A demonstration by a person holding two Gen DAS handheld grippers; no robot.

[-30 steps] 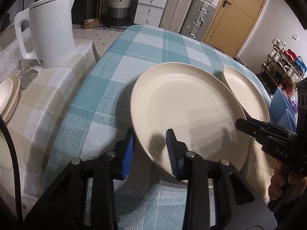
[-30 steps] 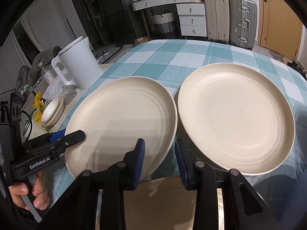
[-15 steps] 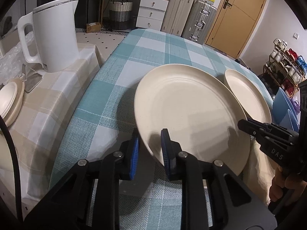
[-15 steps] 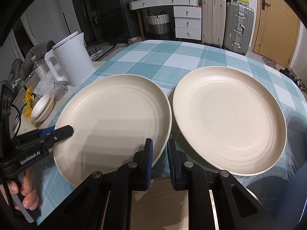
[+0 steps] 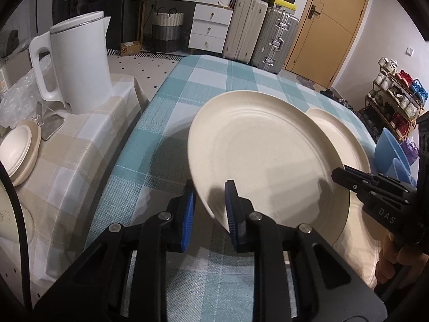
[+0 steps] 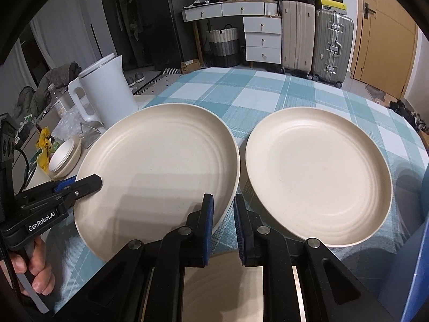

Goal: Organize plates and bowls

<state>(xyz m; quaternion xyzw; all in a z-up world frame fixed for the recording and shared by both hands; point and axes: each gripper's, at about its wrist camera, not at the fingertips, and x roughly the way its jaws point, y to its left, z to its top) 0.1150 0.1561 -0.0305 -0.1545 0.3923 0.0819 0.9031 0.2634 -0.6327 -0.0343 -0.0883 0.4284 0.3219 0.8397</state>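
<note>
Two cream plates lie side by side on the teal checked tablecloth [image 6: 268, 91]. My left gripper [image 5: 209, 201] is shut on the near left rim of the left plate [image 5: 262, 155], which is tilted up off the cloth with a shadow under it. My right gripper [image 6: 223, 214] is shut on the same left plate [image 6: 161, 166] at its near right rim. Each gripper also shows in the other view: the right gripper [image 5: 335, 173] and the left gripper [image 6: 97, 181]. The right plate [image 6: 316, 177] rests flat on the cloth, also seen behind the lifted plate as the right plate [image 5: 346, 145].
A white kettle [image 5: 80, 64] stands on a beige checked side table [image 5: 80, 139] to the left, with a stack of small cream dishes [image 5: 18, 150] near it. Blue bowls [image 5: 391, 155] sit off the table's right side. Suitcases and drawers stand at the back.
Both grippers' jaws have closed on the left plate's rim. The left gripper has risen, and that side of the plate has come up off the cloth.
</note>
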